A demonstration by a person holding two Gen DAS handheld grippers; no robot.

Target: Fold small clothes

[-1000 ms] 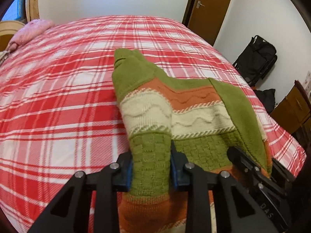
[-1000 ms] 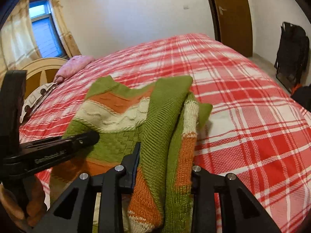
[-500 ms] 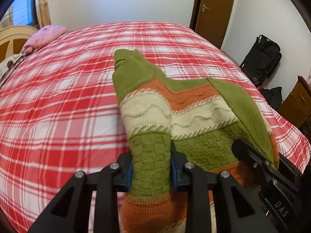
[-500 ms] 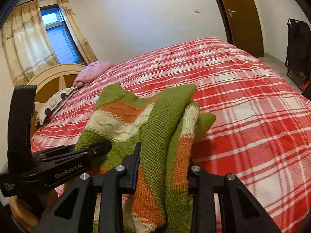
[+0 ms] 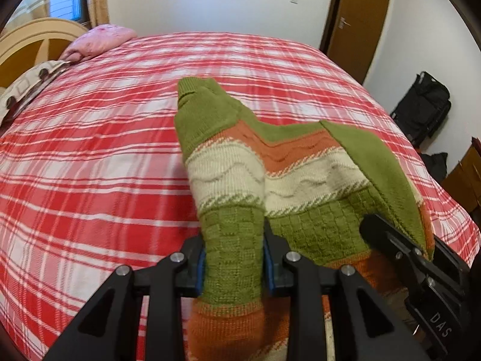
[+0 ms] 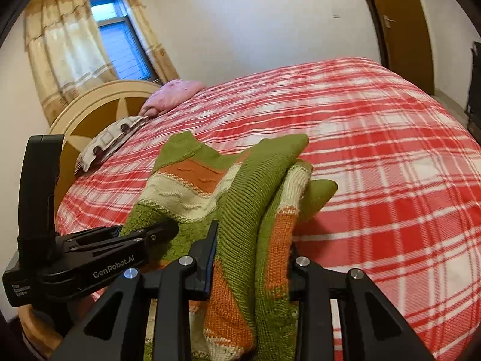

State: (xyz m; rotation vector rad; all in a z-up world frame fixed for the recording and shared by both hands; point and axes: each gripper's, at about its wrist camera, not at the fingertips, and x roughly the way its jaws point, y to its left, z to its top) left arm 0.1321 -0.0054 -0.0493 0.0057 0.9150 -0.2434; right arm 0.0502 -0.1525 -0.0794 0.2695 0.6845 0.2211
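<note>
Two grippers hold one knit sweater above the plaid bed. Left gripper fingers pinch its green hem section. Right gripper fingers clamp a bunched fold.

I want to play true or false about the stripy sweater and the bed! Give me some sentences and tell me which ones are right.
1. Both grippers are pinching the green, orange and cream knitted sweater. True: the left gripper and the right gripper each have a bunch of it between their fingers.
2. The bed has a plain blue cover. False: it has a red and white checked bedspread.
3. A pink pillow lies near the cream headboard. True.
4. The brown wooden door stands wide open. False: it looks shut.
5. The sweater is folded into a neat square. False: it is bunched and draped.
</note>
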